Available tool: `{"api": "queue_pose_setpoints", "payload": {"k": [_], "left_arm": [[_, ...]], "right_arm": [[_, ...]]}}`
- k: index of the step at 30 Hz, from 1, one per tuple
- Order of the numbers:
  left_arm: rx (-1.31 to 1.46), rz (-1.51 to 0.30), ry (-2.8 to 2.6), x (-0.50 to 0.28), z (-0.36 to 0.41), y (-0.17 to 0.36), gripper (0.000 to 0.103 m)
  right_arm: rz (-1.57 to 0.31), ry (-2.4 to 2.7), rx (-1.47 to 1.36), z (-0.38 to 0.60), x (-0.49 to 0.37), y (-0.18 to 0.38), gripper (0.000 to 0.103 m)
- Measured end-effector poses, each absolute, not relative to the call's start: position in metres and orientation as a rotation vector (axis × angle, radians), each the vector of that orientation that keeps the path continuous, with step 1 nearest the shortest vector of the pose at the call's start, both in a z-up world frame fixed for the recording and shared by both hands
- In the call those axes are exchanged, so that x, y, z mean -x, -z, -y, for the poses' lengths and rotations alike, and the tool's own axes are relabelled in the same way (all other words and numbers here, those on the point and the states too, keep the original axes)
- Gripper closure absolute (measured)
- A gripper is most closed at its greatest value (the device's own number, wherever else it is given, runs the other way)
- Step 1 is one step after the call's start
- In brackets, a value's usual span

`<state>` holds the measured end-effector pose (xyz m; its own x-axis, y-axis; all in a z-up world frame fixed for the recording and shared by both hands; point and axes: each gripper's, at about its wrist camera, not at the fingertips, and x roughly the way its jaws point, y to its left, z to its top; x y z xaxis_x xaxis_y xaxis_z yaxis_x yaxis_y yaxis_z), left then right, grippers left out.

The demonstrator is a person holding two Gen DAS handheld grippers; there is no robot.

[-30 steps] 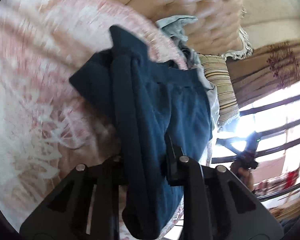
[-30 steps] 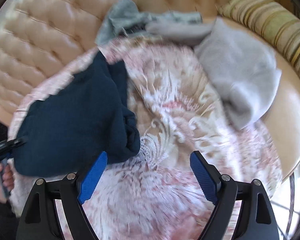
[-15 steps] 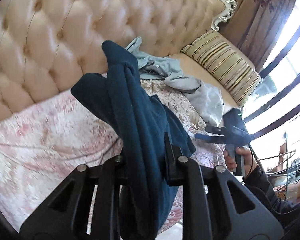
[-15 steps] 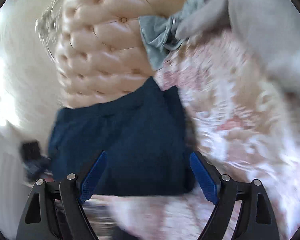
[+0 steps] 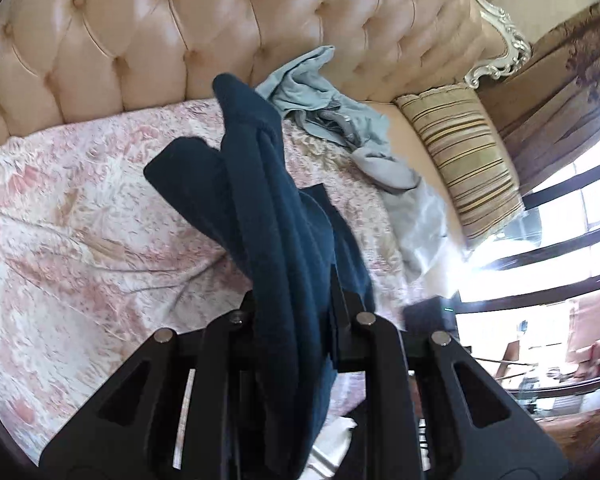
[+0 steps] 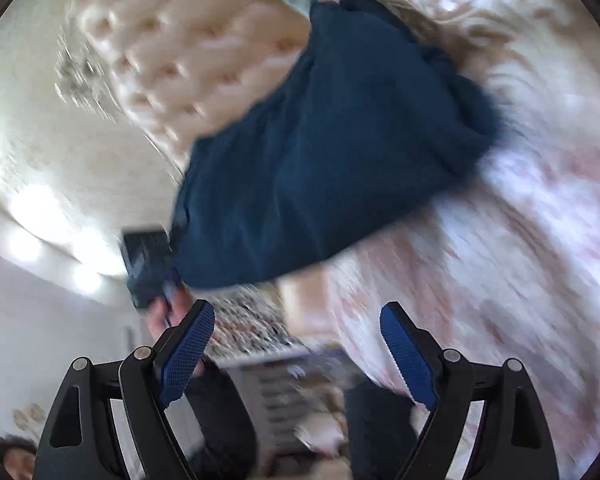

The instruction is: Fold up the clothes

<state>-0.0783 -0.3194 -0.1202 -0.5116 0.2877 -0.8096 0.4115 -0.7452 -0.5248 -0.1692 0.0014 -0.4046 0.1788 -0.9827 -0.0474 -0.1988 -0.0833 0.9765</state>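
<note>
A dark blue garment [image 5: 268, 216] hangs lifted above the pink floral bed cover [image 5: 60, 216], bunched in thick folds. My left gripper [image 5: 296, 312] is shut on its near edge, and cloth drapes down over the fingers. In the right wrist view the same blue garment [image 6: 332, 140] hangs in the air, held at its lower left corner by the left gripper [image 6: 148, 268] and a hand [image 6: 168, 312]. My right gripper [image 6: 296, 340] stands wide open below the garment with nothing between its blue pads [image 6: 192, 348]. That view is tilted and blurred.
A pale blue garment [image 5: 300, 92] and a grey one [image 5: 392, 168] lie heaped at the back of the bed by the tufted cream headboard [image 5: 180, 20]. A striped cushion [image 5: 464, 156] lies at the right, with bright windows beyond it.
The left gripper has lifted the blue garment higher off the bed cover. The right gripper has swung and rolled away from the bed toward the hanging garment's lower edge, staying open.
</note>
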Motion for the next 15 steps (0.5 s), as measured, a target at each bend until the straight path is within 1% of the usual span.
{"api": "queue_pose_setpoints", "payload": {"k": [2,6,9,11,13,14,15], "left_arm": [[-1.525,-1.101,2.422,0.081,0.320,0.117,0.082],[-1.560,-1.150,2.385,0.086,0.334,0.117,0.082],[-1.586,-1.196,2.368,0.083,0.347,0.124,0.081],[-1.625,-1.192,2.362,0.077,0.355,0.134,0.081],[-1.629,-1.168,2.346,0.065,0.358,0.148,0.081],[-1.630,-1.156,2.338,0.060,0.360,0.155,0.081],[-1.632,-1.145,2.329,0.054,0.362,0.162,0.081]], "right_arm": [[1.249,1.098,-1.505,0.011,0.178,0.413,0.017],[1.273,1.162,-1.528,0.027,0.187,0.409,0.017],[1.344,1.266,-1.535,0.022,0.198,0.404,0.017],[1.386,1.322,-1.514,0.015,0.207,0.399,0.017],[1.379,1.408,-1.489,0.010,0.215,0.393,0.017],[1.357,1.465,-1.475,0.008,0.219,0.388,0.028],[1.313,1.510,-1.473,0.007,0.222,0.385,0.057]]}}
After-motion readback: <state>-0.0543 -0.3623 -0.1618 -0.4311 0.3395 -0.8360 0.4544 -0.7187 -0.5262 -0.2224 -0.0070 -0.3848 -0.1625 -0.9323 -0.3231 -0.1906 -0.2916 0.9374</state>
